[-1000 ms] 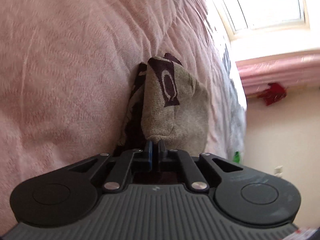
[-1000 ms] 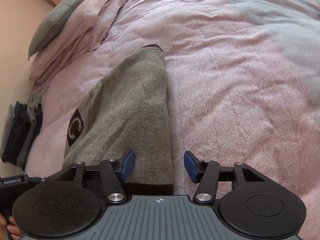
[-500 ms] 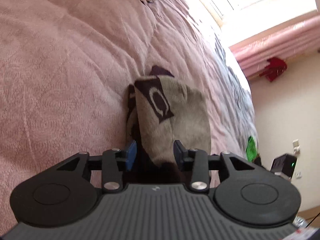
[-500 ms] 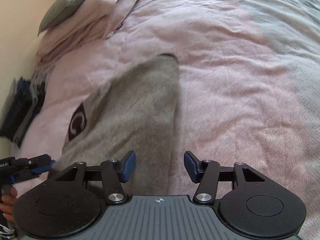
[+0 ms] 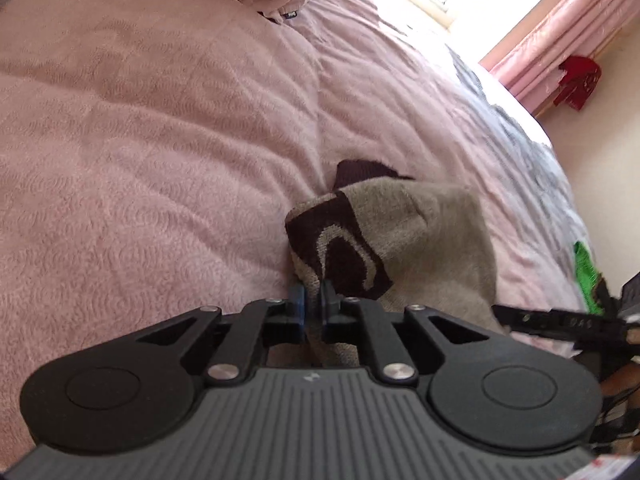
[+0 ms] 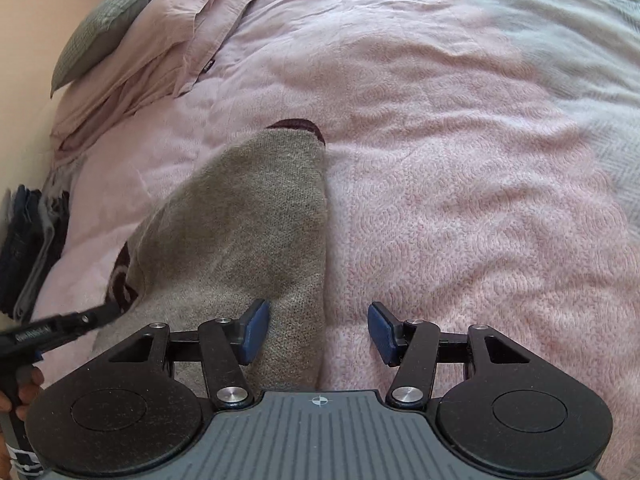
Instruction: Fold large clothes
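Sweater [image 5: 420,232], grey-brown knit with dark maroon pattern, lies folded on the pink bedspread [image 5: 160,160]. Your left tongs [image 5: 313,296] are clamped on its patterned edge, the cloth bunched up at twelve o'clock from the tips and spreading toward two o'clock. Your right tongs [image 6: 316,330] stand wide apart, gripping nothing; the sweater [image 6: 248,232] lies under the left tip and runs up toward eleven o'clock, while the right tip sits over bare bedspread [image 6: 460,200].
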A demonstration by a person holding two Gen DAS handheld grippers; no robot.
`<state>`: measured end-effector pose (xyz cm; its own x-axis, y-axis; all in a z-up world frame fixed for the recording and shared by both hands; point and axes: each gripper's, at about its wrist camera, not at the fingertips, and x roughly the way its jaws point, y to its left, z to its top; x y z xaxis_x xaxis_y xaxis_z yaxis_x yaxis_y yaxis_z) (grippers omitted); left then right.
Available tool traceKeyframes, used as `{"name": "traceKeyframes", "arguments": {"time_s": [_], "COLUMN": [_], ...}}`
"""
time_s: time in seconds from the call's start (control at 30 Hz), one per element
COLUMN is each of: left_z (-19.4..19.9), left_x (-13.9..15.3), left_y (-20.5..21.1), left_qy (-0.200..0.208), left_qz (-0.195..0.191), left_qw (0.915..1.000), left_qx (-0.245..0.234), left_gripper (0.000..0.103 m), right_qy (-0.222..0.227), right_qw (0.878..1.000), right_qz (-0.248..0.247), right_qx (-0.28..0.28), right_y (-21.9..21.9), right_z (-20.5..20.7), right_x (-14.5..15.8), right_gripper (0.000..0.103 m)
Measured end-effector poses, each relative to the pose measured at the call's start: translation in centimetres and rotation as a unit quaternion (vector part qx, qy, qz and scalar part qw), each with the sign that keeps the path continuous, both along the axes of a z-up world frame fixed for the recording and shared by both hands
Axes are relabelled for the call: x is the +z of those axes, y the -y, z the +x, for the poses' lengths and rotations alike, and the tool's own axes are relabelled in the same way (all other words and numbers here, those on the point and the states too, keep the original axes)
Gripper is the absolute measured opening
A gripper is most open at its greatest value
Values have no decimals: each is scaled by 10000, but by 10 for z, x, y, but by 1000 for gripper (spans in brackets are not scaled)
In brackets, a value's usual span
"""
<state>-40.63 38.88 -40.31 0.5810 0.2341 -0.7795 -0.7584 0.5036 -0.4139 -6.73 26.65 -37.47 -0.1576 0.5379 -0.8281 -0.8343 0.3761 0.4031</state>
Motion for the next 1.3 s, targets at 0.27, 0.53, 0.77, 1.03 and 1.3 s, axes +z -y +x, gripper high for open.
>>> {"name": "traceKeyframes", "arguments": {"time_s": [0.27, 0.53, 0.77, 1.03, 1.3], "left_z": [1, 31, 23, -42, -38], "left_x": [73, 58, 48, 55, -31], "left_y": [43, 88, 107, 144, 174], "left_qy": [-354, -673, -826, 947, 1765], "left_qz": [340, 185, 318, -1281, -2114], "left_qw": [9981, 9976, 9948, 9589, 8884], "left_qx": [372, 35, 497, 2349, 3672], "left_gripper": [9, 10, 8, 63, 65], "right_qy": [762, 913, 639, -478, -732], "right_qw": [9941, 9871, 9895, 9986, 9933], "right_qz": [-80, -255, -195, -196, -545], "right_qx": [762, 1288, 1280, 122, -716], "right_y": [19, 18, 20, 78, 108], "right_z": [-37, -61, -46, 16, 76], "right_x": [49, 39, 36, 37, 20], "right_gripper": [51, 51, 51, 51, 51]}}
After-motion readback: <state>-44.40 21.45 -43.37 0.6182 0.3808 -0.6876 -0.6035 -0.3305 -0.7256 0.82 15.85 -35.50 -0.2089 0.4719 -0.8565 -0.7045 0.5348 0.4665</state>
